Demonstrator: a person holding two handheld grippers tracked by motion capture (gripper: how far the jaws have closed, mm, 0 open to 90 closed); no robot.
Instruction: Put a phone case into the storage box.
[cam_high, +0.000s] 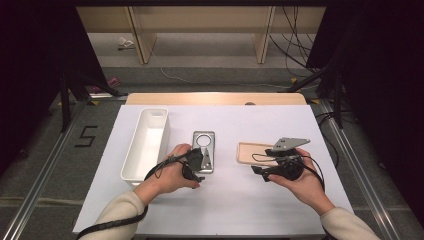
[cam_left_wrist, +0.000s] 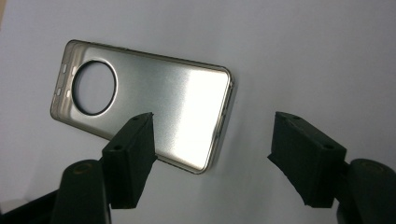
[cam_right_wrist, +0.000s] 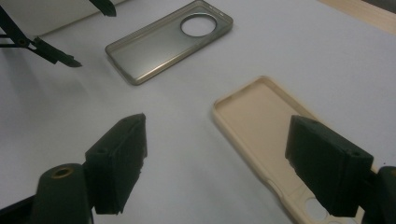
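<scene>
My left tool (cam_left_wrist: 212, 140) hovers over the near end of the grey phone case (cam_left_wrist: 144, 100), jaws spread; one jaw overlaps the case's near edge in the left gripper view, and no pad presses on it. The case lies flat on the white bench (cam_high: 220, 200), just right of the white tray (cam_high: 146, 142). My right tool (cam_right_wrist: 215, 163) stands spread above the beige phone case (cam_right_wrist: 261, 126), gripping nothing.
</scene>
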